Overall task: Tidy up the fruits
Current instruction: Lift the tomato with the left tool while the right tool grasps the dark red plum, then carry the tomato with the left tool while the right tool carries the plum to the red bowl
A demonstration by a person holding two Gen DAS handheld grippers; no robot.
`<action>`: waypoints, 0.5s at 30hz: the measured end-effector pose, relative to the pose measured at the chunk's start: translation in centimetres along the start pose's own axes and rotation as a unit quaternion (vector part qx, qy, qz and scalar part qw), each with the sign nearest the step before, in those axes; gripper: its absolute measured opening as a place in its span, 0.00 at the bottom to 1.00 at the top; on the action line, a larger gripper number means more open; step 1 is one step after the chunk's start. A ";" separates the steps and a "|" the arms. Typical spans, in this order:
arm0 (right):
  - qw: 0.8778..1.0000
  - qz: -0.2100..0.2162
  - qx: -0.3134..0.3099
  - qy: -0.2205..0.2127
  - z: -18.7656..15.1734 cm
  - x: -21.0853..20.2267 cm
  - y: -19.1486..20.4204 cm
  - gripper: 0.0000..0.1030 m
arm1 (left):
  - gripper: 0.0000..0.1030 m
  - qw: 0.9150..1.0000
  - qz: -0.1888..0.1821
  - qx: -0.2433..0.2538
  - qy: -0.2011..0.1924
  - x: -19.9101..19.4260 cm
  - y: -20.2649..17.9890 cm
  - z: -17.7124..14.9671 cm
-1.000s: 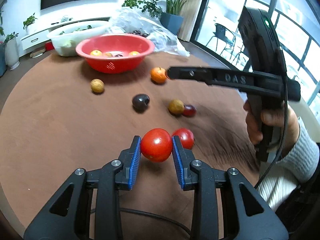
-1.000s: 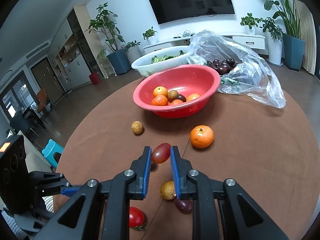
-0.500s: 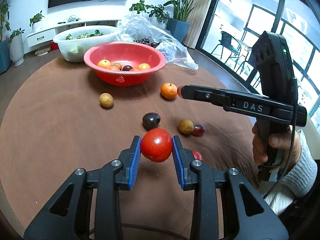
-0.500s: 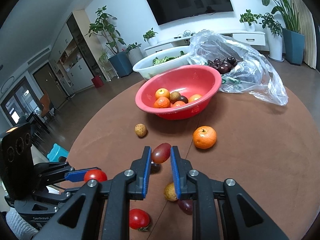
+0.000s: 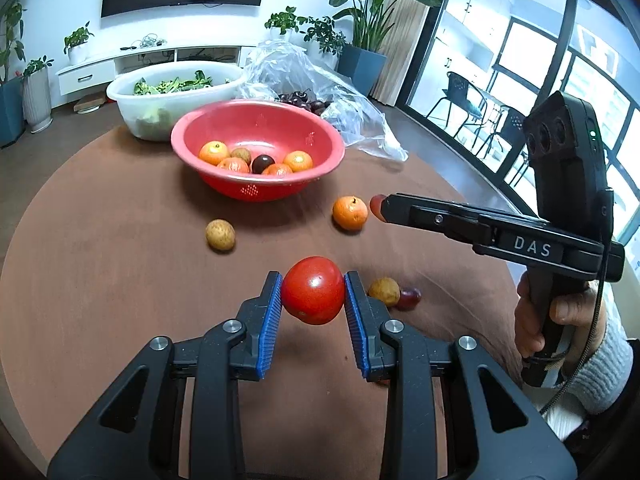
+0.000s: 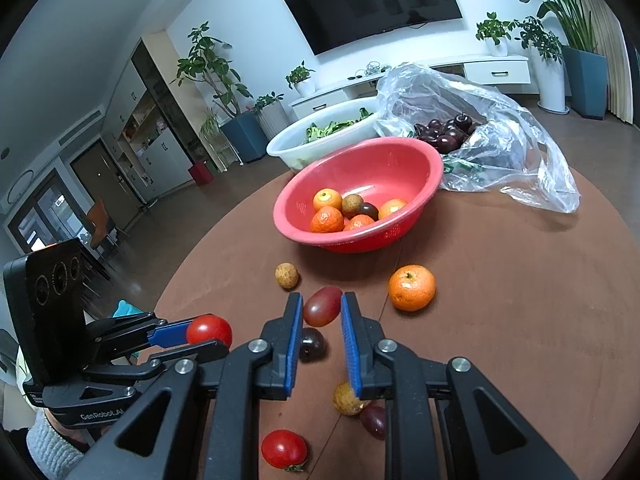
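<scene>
The left gripper (image 5: 313, 294) is clamped on a round red tomato (image 5: 312, 290), held between its blue ribbed pads (image 5: 269, 322) above the round brown table (image 5: 100, 280). The right gripper (image 6: 317, 312) is clamped on a small oval dark-red tomato (image 6: 322, 306), likewise lifted off the table; in the left wrist view only the tip of that fruit shows past the black fingers.

The red plastic colander bowl (image 6: 416, 168) sits at twelve o'clock on the table from the right wrist view. Inside it lie several small oranges (image 6: 327, 220), one tan longan-like fruit and one dark fruit.

On the table, a loose orange mandarin (image 6: 412, 287) lies at one o'clock of the right gripper, near the bowl. A tan round fruit (image 6: 287, 275) lies at eleven o'clock. A dark purple fruit (image 6: 312, 345) rests directly beneath the right gripper's fingers. Nearer the camera lie a second tan fruit (image 6: 347, 399) touching a small dark-red fruit (image 6: 374, 422), and a second red tomato (image 6: 284, 449) at six o'clock.

Behind the bowl stand a white plastic basin of green leaves (image 6: 320, 140) and a clear plastic bag of dark cherries (image 6: 480, 136).
</scene>
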State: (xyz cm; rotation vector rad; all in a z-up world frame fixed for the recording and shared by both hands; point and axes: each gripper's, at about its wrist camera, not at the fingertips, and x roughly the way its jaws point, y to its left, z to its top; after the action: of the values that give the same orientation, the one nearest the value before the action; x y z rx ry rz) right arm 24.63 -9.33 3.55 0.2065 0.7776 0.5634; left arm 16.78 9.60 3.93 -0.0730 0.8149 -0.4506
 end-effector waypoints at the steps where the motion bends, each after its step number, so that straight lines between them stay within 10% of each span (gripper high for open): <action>1: 1.000 0.000 0.001 -0.001 0.1 0.0 -0.1 0.21 | 0.28 1.000 -0.001 -0.001 0.000 0.1 0.1 0.2; 15: 1.000 0.005 -0.001 -0.013 2.7 0.6 -0.3 0.21 | 0.28 1.000 0.003 -0.002 -0.012 1.3 1.1 3.6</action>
State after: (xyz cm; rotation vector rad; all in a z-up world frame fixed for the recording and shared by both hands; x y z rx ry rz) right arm 27.07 -9.18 4.95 0.2166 0.7506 0.5706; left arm 20.51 9.63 5.26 -0.0795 0.7925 -0.4412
